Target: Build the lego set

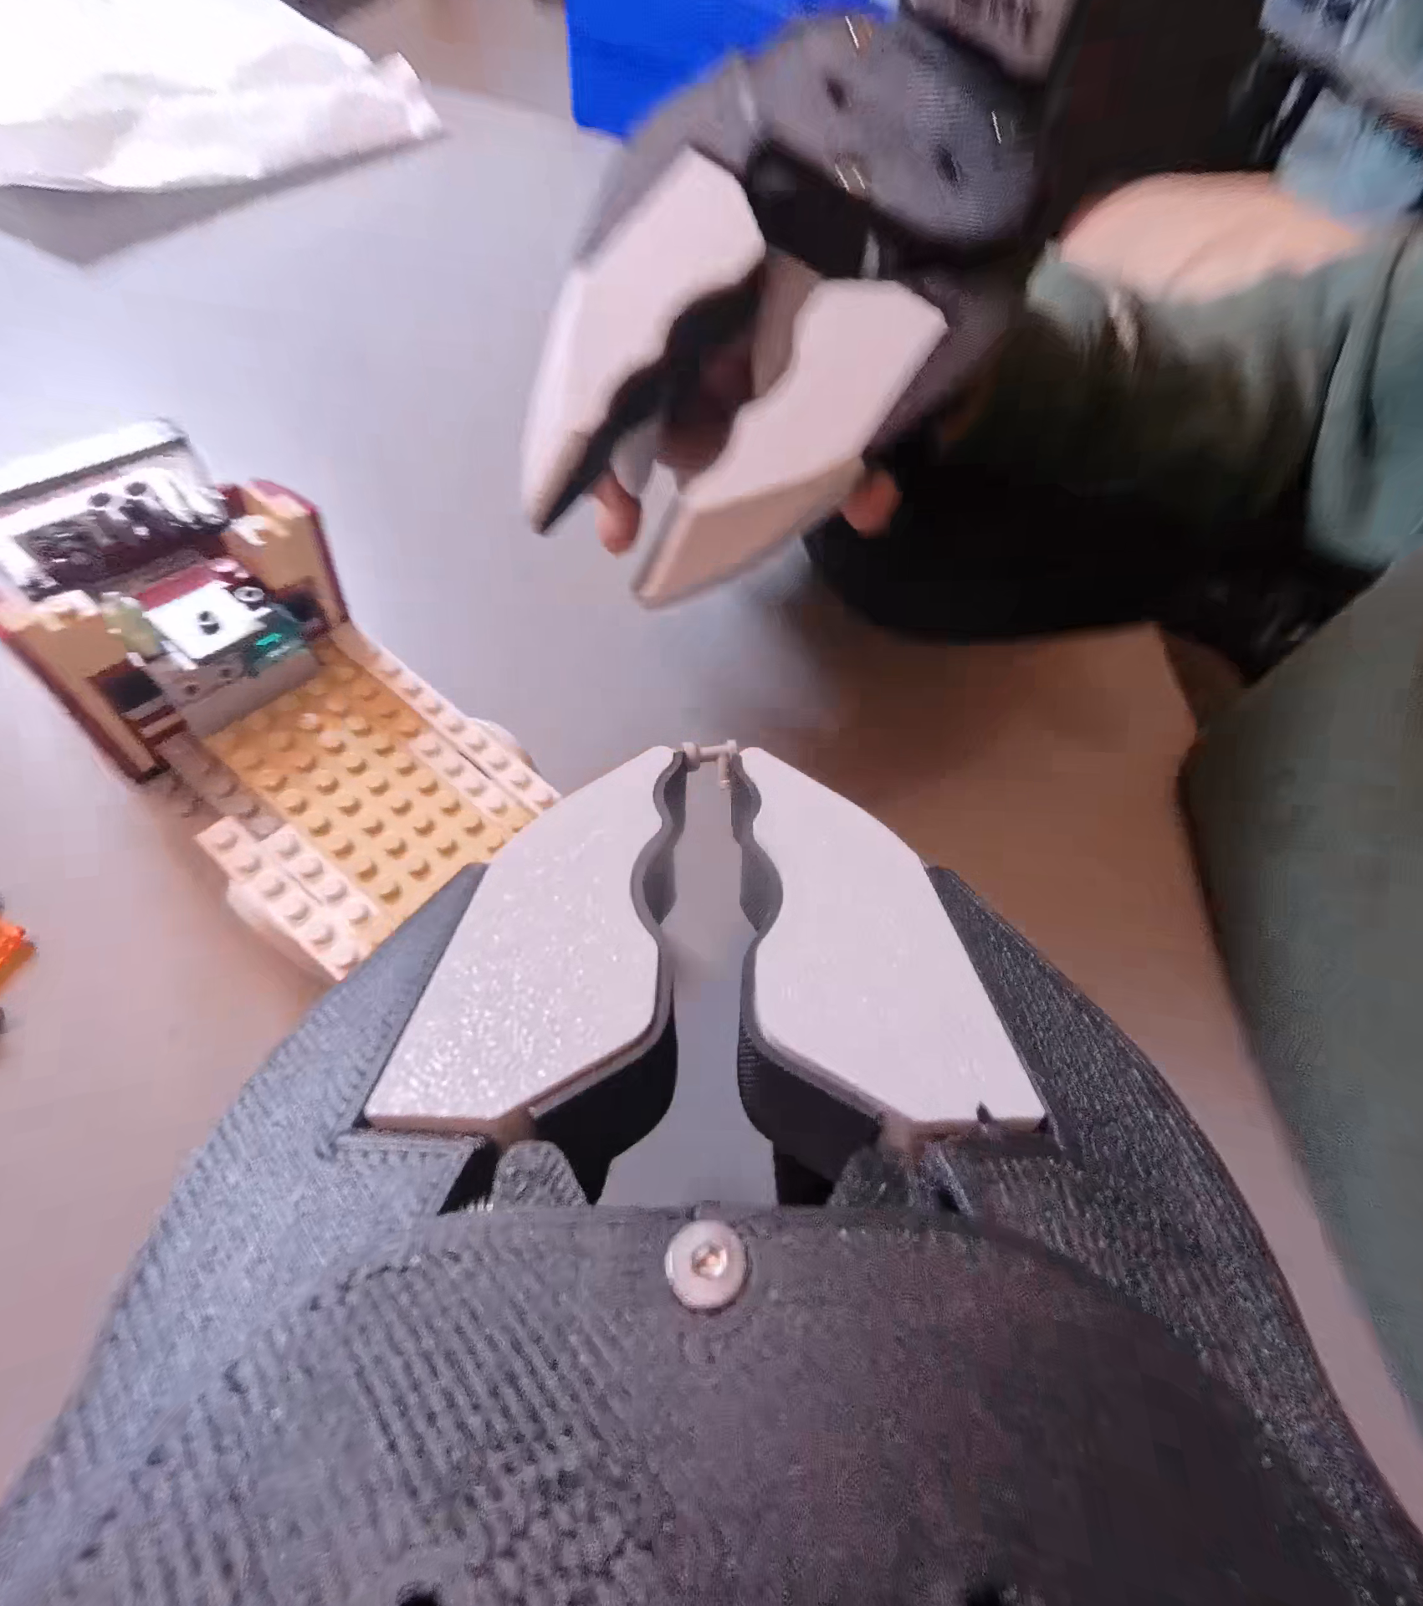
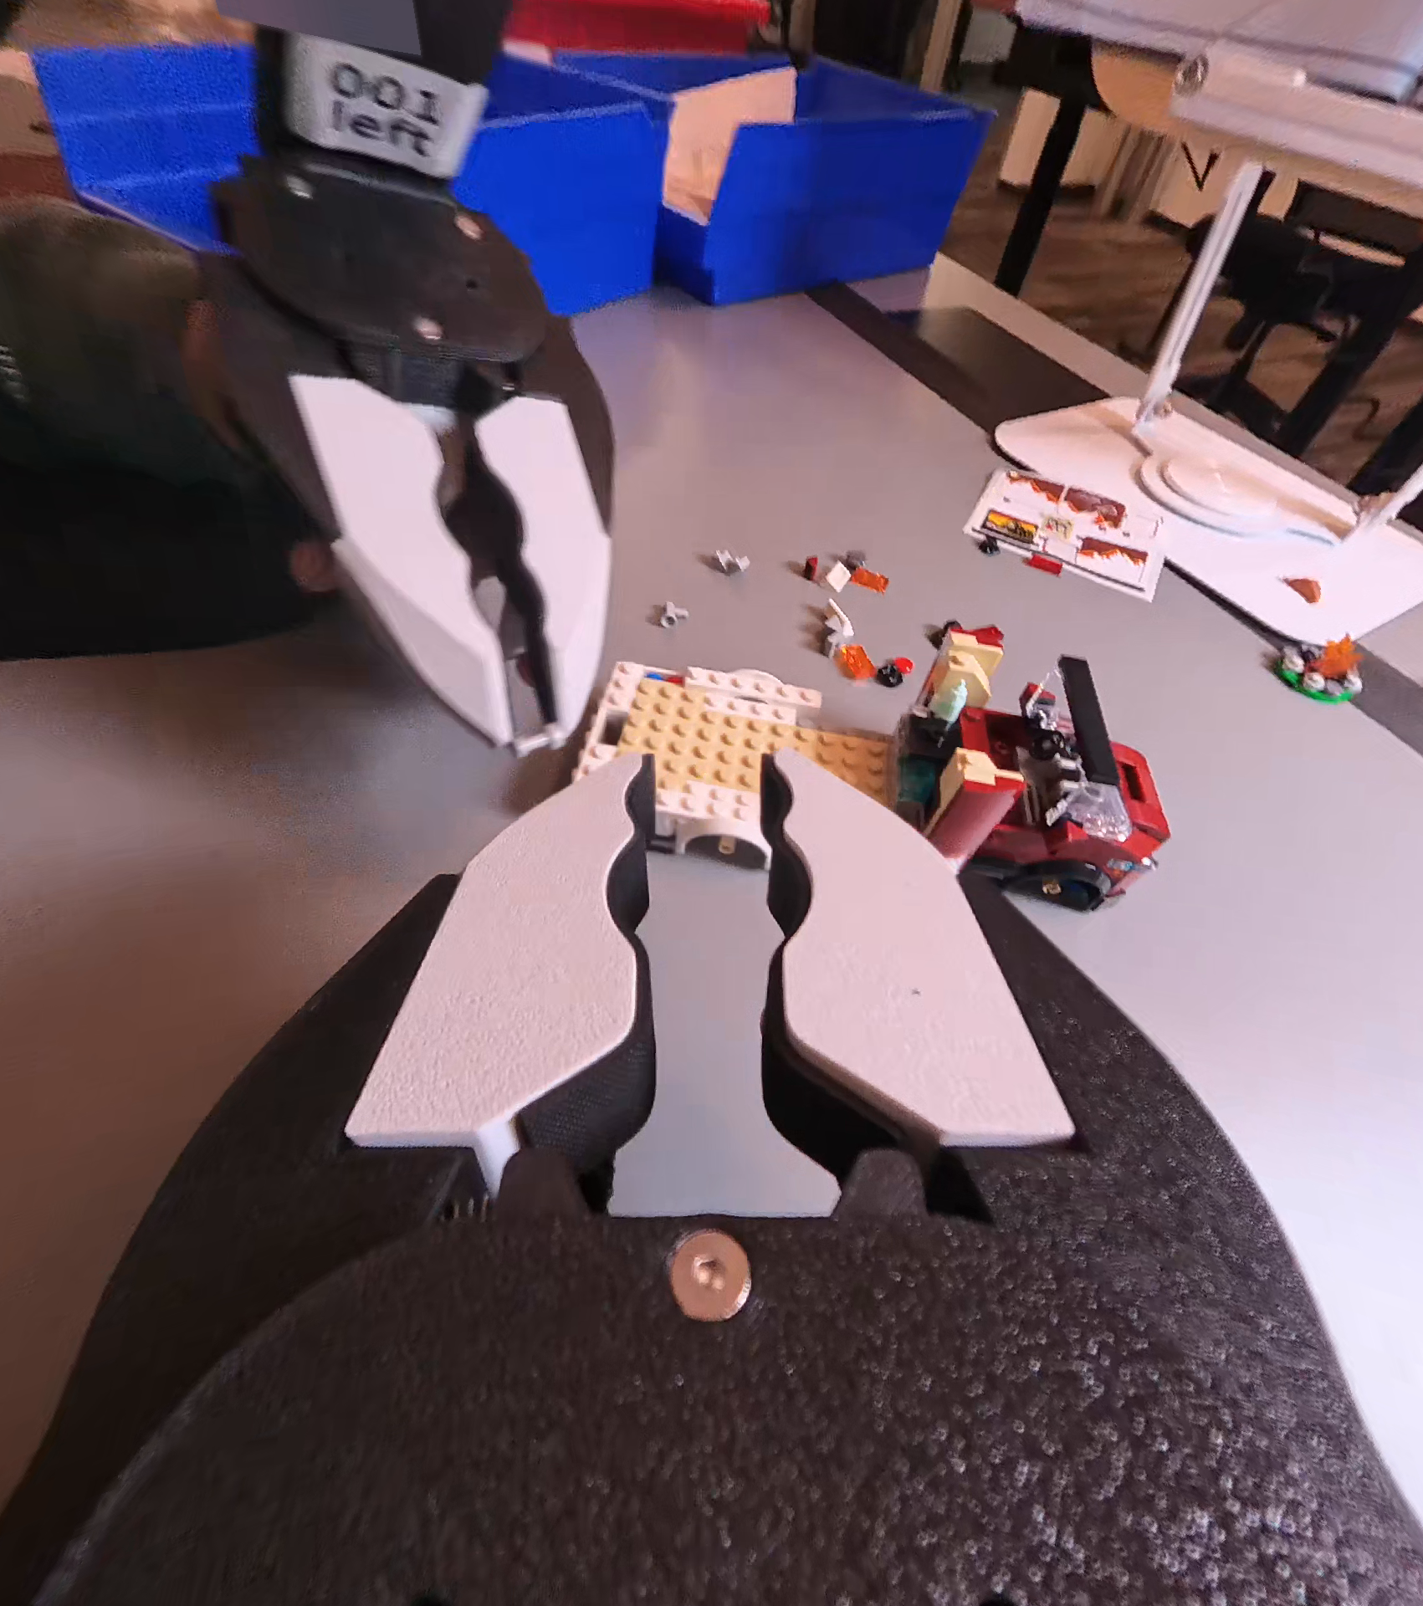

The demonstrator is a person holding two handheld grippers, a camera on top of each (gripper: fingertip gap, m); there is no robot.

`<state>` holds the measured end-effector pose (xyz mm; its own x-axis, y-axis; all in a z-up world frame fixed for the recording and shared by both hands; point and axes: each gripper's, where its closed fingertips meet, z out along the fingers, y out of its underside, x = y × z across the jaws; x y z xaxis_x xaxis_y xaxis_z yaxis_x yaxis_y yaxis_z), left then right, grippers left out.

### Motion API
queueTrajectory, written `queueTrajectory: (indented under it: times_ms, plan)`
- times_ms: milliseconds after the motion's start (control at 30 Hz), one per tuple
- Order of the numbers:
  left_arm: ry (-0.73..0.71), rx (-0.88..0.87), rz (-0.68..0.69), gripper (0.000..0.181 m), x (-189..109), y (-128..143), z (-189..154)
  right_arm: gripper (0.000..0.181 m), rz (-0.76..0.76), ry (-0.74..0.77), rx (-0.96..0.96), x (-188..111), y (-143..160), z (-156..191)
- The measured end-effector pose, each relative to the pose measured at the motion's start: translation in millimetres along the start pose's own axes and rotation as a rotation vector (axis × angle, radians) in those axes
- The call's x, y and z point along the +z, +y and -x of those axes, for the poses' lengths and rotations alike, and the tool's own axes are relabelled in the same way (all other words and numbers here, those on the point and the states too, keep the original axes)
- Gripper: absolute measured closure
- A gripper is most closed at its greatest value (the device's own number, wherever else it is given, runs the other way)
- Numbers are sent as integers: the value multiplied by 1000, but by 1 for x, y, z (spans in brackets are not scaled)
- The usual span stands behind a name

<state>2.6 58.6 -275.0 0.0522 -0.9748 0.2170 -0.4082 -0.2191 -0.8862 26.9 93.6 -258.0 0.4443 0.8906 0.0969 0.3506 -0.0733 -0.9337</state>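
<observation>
Two blue bins sit at the far end of the grey table, and what's in them is hard to make out beyond something pale showing in the gap between them, so I can't tell the contents. One half-built lego car, dark red at the front with a tan studded floor and white edge pieces behind, sits on the table just past the right gripper, whose fingers are spread apart with nothing between them. The left gripper has its fingers nearly together, pinching a tiny grey piece right at the tips, held up above the table beside the car's tan floor. That gripper carries a white tag with printing on it near its top. One sticker sheet with orange and brown patches lies next to a white lamp base. Roughly a dozen loose bits are scattered beyond the car: orange clear ones, grey, white, black and red. One little green round piece with an orange flame sits off to the right on its own.
</observation>
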Motion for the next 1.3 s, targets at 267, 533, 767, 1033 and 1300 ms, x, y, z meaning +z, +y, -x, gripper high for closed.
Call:
queueTrajectory:
  times_ms: [267,533,767,1033,1300]
  plan:
    - [125,-389,-316,172,-25,-35,20,165,-85,-63,-61,1,-17,21]
    - [197,-504,-349,172,-23,-33,21,173,-120,-44,-93,10,-25,29]
    - [215,-559,-369,172,-24,-31,26,179,-123,-22,-75,13,-24,24]
    - [250,-599,-373,172,-23,-30,25,173,-146,-11,-77,13,-27,23]
    - [282,-607,-349,171,-18,-28,19,170,-133,-31,-107,16,-26,30]
